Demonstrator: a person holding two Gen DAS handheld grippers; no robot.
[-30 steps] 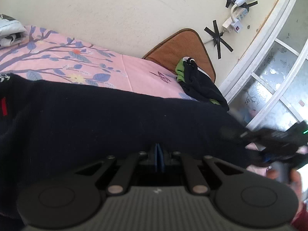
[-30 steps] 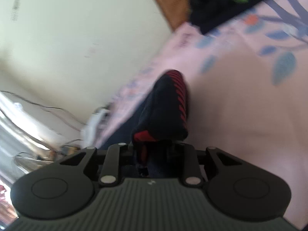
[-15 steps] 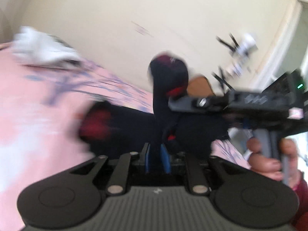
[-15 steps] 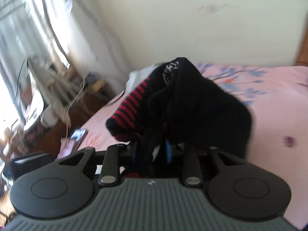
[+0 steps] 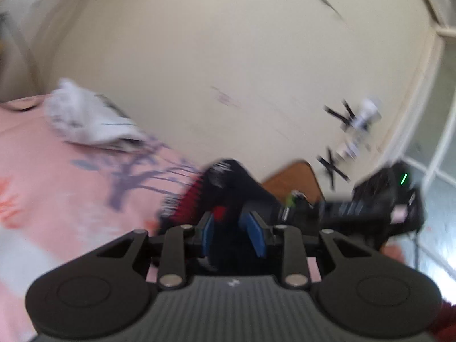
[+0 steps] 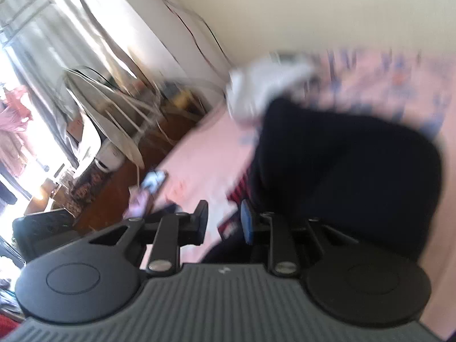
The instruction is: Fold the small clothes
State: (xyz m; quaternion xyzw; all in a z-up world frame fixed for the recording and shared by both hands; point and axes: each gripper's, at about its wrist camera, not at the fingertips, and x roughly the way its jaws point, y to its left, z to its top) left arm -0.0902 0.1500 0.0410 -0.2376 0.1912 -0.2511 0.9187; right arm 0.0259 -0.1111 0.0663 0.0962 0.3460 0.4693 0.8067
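The dark sock (image 5: 236,188) is seen between the left tool's (image 5: 234,232) opening jaws, bunched just ahead; the right tool (image 6: 223,222) is parted narrowly, beside it.

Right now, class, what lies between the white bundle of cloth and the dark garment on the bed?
In the left wrist view, bare pink sheet with a purple tree print separates the white bundle from the dark garment. Nothing else shows there.
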